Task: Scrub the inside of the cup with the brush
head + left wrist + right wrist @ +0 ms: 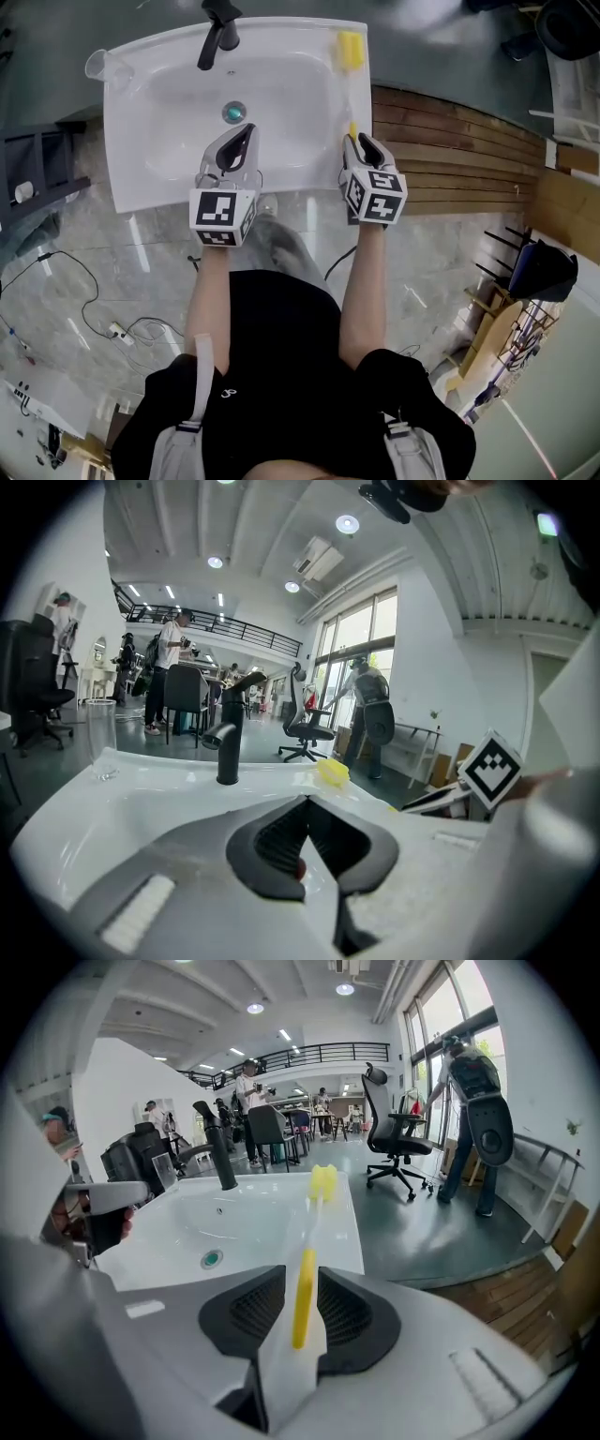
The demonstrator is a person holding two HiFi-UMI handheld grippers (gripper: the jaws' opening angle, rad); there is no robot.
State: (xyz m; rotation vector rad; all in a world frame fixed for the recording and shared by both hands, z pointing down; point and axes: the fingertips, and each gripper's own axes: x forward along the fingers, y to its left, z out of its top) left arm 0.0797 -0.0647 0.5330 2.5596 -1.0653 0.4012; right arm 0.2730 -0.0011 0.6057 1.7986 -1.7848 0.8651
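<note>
Right tongs (pixel 364 143) spread round the brush (pixel 303 1299) (left tongs (pixel 307 802) pressed together) over white sink (pixel 169 103)

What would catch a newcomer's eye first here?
A white sink fills the scene, black faucet at its back. A yellow brush lies along its right rim, handle between the open jaws of the right gripper. The left gripper hangs shut and empty over the basin; a clear cup stands at the back left corner.

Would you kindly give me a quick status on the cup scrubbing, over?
Left gripper shut, empty, over sink. Right gripper open, brush handle between jaws, not clamped. Cup untouched at sink's back-left corner. Nothing blocking it.
</note>
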